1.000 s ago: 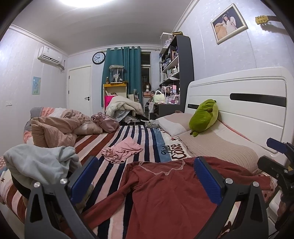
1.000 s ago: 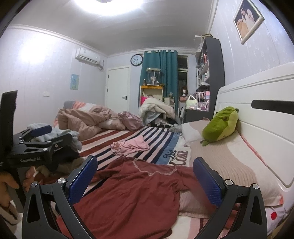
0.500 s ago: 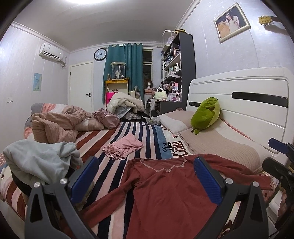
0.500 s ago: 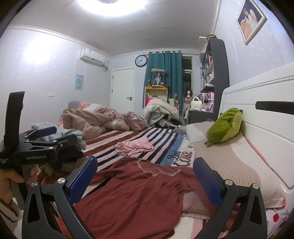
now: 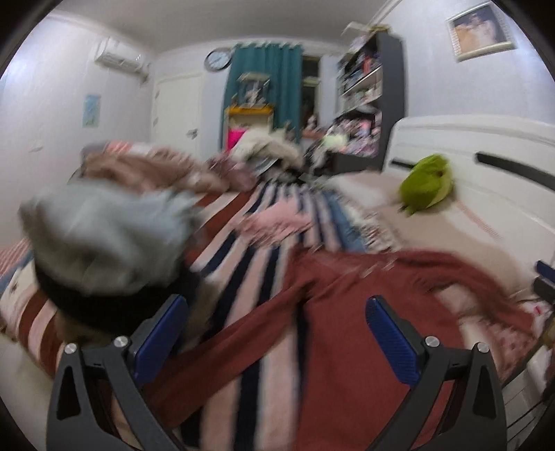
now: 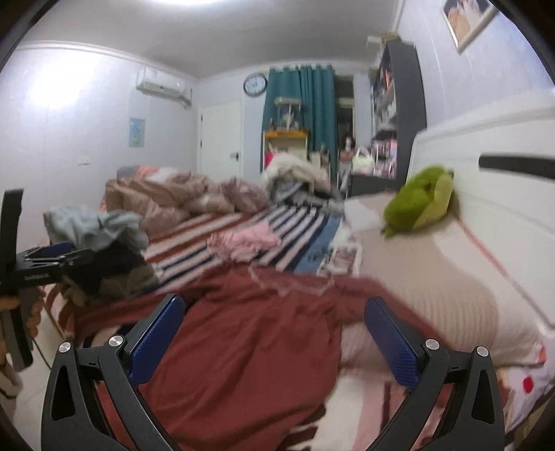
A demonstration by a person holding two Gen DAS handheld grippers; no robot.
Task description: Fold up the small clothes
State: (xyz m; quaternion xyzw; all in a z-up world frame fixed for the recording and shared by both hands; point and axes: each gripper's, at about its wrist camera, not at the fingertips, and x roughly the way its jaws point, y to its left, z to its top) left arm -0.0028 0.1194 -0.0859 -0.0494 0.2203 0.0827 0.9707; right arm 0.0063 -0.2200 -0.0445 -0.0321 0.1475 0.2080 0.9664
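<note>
Large rust-red long-sleeved garment (image 6: 249,333): one
Small crumpled pink garment (image 6: 248,241): one
Pile of grey and dark clothes (image 6: 100,239): one
Green plush toy (image 6: 419,204): one
Round wall clock (image 6: 255,84): one
Framed wall picture (image 5: 480,31): one

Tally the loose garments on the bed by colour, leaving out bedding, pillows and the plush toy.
Dark red: 1, the long-sleeved top spread out nearest the grippers.
Pink: 1, a small crumpled piece on the stripes.
Grey: 1, the top garment of the heap; what lies under it is unclear.
Total: 3
</note>
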